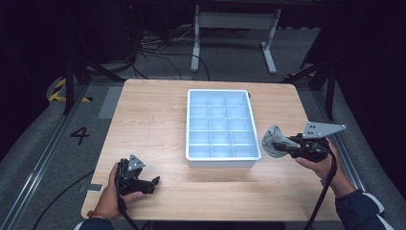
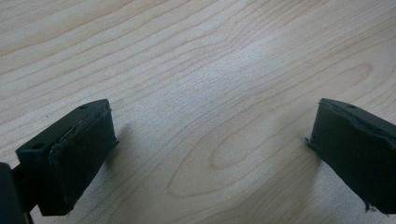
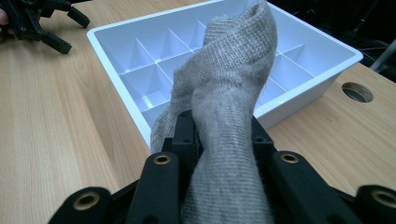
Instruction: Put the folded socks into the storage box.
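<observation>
Just right gripper (image 1: 283,145), grey sock (image 1: 272,141) clamped, beside tray's (image 1: 248,125) right rim.

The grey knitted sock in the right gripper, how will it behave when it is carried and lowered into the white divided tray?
The grey knitted sock is probably floppy: it bunches and folds beyond the right gripper. It looks light, since it does not sag heavily. Its loose end may catch on the rim or dividers of the white divided tray.
</observation>
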### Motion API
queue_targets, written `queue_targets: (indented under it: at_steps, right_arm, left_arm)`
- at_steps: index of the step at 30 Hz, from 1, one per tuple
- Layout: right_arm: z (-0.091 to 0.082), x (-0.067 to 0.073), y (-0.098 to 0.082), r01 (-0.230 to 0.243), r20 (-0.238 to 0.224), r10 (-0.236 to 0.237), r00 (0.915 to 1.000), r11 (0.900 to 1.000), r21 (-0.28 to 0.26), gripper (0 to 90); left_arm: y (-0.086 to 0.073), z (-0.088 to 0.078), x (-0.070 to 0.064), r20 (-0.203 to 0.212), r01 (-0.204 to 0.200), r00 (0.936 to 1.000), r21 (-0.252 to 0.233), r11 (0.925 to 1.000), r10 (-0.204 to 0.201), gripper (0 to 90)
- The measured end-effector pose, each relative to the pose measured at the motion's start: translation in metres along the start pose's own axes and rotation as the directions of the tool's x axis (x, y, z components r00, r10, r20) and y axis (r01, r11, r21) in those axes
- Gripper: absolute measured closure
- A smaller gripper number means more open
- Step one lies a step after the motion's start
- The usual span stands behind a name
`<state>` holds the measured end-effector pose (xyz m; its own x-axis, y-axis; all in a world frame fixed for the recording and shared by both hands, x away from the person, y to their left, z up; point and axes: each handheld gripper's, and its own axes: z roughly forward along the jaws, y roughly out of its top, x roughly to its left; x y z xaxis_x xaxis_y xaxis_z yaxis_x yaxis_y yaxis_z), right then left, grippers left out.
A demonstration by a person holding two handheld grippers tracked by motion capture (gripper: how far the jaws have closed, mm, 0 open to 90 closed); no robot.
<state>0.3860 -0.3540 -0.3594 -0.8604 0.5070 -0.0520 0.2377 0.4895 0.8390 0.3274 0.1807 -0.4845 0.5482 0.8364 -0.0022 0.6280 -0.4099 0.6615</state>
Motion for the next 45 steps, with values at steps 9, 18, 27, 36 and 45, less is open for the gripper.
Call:
queue_targets:
  at_steps: [9,18,27,36,45]
  right_arm:
    - [0.018,0.002,0.014,0.026,-0.021,-0.026,0.9994,0.999,0.022,72.5]
    - [0.047,0.003,0.028,0.064,-0.067,-0.059,0.996,0.994,0.085,72.5]
    - [0.069,-0.002,0.037,0.086,-0.068,-0.078,0.9946,0.987,0.132,72.8]
    - [0.088,-0.006,0.037,0.108,-0.079,-0.095,0.9924,0.976,0.191,72.9]
    - [0.104,-0.012,0.042,0.147,-0.069,-0.134,0.9887,0.953,0.266,73.0]
  left_arm:
    - [0.0,0.0,0.0,0.003,0.003,1.0,0.0,1.0,-0.003,0.5]
    - [0.0,0.0,0.0,0.003,0.003,1.0,0.0,1.0,-0.003,0.5]
    - [0.0,0.0,0.0,0.004,0.002,1.0,0.0,1.0,-0.002,0.5]
    - [0.0,0.0,0.0,0.006,0.001,1.0,-0.002,1.0,-0.001,0.5]
    - [0.0,0.0,0.0,0.007,-0.003,1.0,-0.001,1.0,0.003,0.5]
